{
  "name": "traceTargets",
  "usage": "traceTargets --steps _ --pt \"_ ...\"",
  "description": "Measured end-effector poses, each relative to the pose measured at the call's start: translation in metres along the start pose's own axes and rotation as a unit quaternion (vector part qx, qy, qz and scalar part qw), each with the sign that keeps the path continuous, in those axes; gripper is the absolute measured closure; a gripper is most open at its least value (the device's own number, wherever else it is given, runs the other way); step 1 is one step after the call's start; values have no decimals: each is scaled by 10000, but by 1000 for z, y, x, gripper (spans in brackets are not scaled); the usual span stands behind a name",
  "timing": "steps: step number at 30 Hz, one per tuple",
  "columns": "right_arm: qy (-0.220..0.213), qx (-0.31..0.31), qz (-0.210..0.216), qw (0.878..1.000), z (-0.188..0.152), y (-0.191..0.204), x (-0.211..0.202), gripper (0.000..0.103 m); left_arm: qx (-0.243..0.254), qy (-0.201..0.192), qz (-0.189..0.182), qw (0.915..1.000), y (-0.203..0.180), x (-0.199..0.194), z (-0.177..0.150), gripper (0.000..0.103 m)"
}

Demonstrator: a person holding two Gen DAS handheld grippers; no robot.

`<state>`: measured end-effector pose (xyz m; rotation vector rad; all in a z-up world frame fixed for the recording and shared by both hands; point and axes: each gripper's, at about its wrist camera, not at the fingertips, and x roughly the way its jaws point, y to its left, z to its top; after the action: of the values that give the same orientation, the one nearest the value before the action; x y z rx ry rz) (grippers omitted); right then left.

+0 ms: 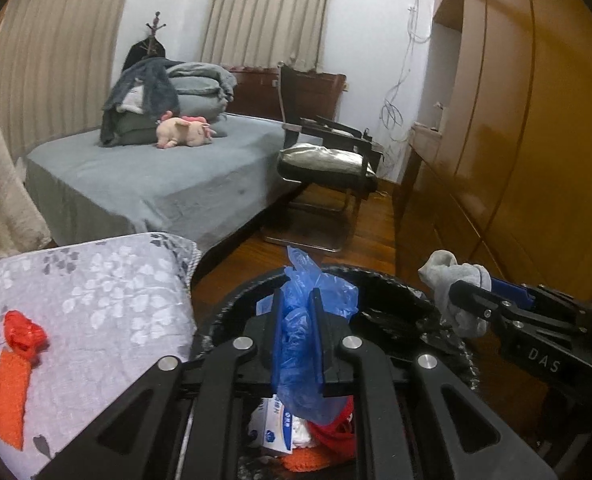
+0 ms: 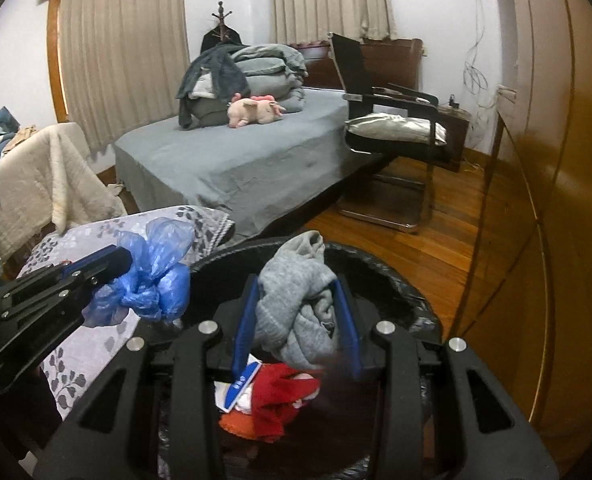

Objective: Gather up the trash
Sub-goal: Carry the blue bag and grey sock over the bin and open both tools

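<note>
Both grippers hang over the black-lined trash bin (image 2: 376, 268). The left gripper (image 1: 298, 320) pinches a crumpled blue plastic bag (image 1: 304, 340) above the bin's left side. The right gripper (image 2: 296, 312) squeezes a bunched gray sock (image 2: 296, 304), maybe two, above the bin's middle. Red and orange scraps (image 2: 271, 404) lie inside.

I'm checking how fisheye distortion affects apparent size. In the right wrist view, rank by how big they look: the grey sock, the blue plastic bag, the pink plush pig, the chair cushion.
Largest to smallest as they appear:
1. grey sock
2. blue plastic bag, close to the sock; unsure
3. chair cushion
4. pink plush pig
Sock and bag are nearest the camera, which inflates them.
</note>
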<state>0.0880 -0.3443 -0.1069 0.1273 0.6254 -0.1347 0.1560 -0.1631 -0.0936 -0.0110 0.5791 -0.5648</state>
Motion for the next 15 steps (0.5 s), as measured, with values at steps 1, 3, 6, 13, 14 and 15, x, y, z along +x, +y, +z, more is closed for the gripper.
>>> traceTargets --steps 1,3,6,13,14,15 --pt "11 4 -30 10000 -1 -3 1 67 17 16 -9 10000 -1 2 -1 91" --pt "34 12 -79 10000 -2 -7 4 67 18 61 -39 10000 -4 7 -2 91" --pt "79 25 -143 9999 -4 -10 7 66 43 112 -76 9999 -8 13 -4 91" --pt "174 75 -205 9996 -11 -16 14 62 35 317 -172 9993 -6 23 -8 87" --pt "164 71 -236 9996 -11 -16 15 58 18 339 -179 9993 -5 23 -9 83" --pt "154 75 -242 9996 -11 -16 15 51 -12 366 -190 9991 -4 24 -9 80"
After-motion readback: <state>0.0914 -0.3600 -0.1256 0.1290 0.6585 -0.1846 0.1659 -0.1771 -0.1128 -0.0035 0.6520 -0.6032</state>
